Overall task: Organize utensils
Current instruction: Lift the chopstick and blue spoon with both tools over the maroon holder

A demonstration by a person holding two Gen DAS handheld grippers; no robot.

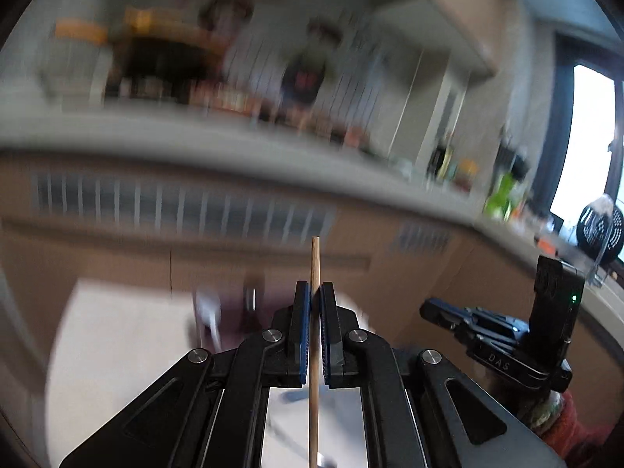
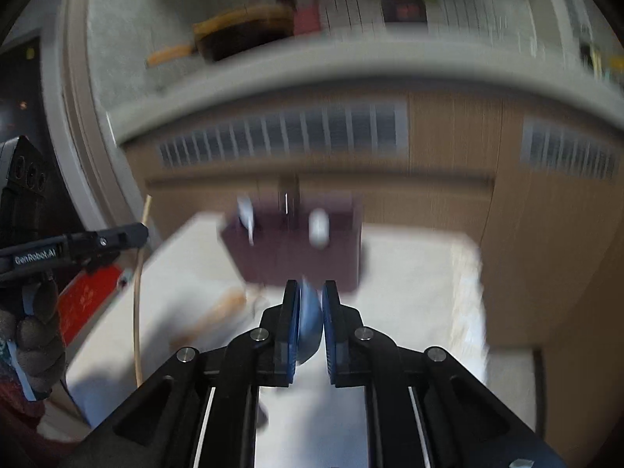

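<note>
The left gripper (image 1: 315, 312) was clenched on a thin, round, pale wooden stick (image 1: 314, 335), apparently a chopstick. The stick was pinched between the blue-lined finger pads (image 1: 303, 335); it stood upright, its upper end rising above the fingertips and its lower length running down out of the left wrist view. In the right wrist view the same stick (image 2: 137, 312) was seen at the left, held by the left gripper (image 2: 134, 234) over the left edge of a white tabletop (image 2: 409, 273).

The right gripper (image 2: 311, 312) was closed around a light blue, rounded utensil part (image 2: 310, 319), possibly a spoon bowl; blur prevented a firmer identification. This item sat between the pads and bulged slightly below the fingertips.

A dark maroon box-shaped utensil holder (image 2: 296, 253) stood at the far edge of the tabletop, just beyond the right gripper's fingertips. Two whitish utensil handles (image 2: 319, 226) and a dark, slim one were seen projecting from its top. A blurred wooden-handled utensil (image 2: 222, 308) lay on the tabletop, between the holder and the stick.

In the left wrist view the right gripper (image 1: 433, 308) was seen at the right, well apart from the stick. Beyond the tabletop, brown cabinet fronts (image 2: 448, 148) with a grey countertop (image 1: 195, 132) above them were visible.
</note>
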